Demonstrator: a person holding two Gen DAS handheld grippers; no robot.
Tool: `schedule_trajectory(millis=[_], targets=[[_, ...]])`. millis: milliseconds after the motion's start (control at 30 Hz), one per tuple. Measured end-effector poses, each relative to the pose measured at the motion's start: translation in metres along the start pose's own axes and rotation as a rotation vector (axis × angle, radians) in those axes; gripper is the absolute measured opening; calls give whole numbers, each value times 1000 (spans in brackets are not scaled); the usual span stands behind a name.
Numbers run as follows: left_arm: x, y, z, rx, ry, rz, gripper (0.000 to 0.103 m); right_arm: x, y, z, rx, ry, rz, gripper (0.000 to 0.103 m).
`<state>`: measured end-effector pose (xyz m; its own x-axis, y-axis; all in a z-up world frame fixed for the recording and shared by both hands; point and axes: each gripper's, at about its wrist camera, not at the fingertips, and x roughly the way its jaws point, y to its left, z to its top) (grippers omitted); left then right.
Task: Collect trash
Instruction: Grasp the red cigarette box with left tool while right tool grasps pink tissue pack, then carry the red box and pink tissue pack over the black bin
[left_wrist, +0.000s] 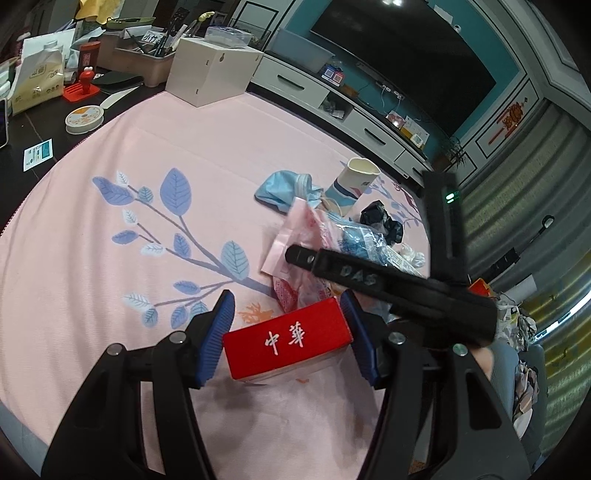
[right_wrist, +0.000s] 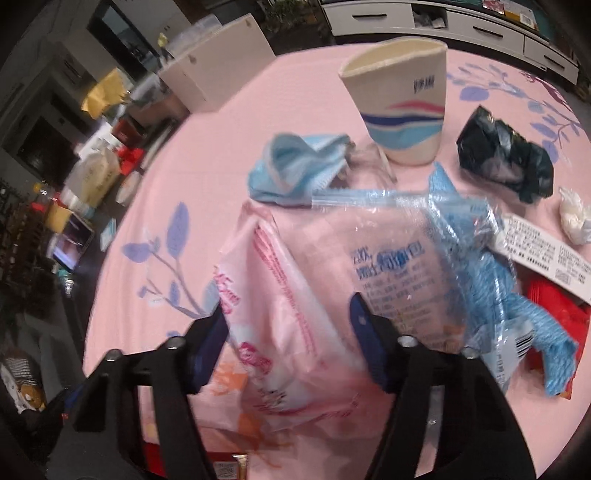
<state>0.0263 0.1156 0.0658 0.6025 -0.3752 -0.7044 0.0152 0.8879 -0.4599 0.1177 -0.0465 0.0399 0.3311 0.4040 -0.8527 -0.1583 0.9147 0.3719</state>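
The red cardboard box with white writing (left_wrist: 286, 341) sits between the blue pads of the left hand-held gripper (left_wrist: 288, 341), which is squeezed on its two ends, near the front edge of the pink table (left_wrist: 110, 258). The right hand-held gripper (right_wrist: 291, 339) has its pads apart around a pink crinkly plastic bag (right_wrist: 280, 295), not pinching it. Farther toward the far edge lie a crumpled blue face mask (right_wrist: 291, 170), an upright paper cup with blue waves (right_wrist: 402, 107) and a scrunched black plastic bag (right_wrist: 506, 155).
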Motion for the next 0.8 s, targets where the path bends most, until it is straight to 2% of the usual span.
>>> schedule_trajectory(millis=[167,267,433,600,800], targets=[[-1,-1,0,2,-5,-8,60,-6,-7,-4,32,2,61,30],[-5,-1,1,-2,-17,-17,60,-21,-12,-10,46,-22,68,25],[-8,-4,0,1,-29,-31,60,-55,-19,-23,70,-77,96,25],[-7,-13,-2,19,-28,-40,60,-104,-36,-51,122,-198,119,25],[-2,-35,-12,80,-11,-45,60,-145,-63,-88,152,-288,15,25]])
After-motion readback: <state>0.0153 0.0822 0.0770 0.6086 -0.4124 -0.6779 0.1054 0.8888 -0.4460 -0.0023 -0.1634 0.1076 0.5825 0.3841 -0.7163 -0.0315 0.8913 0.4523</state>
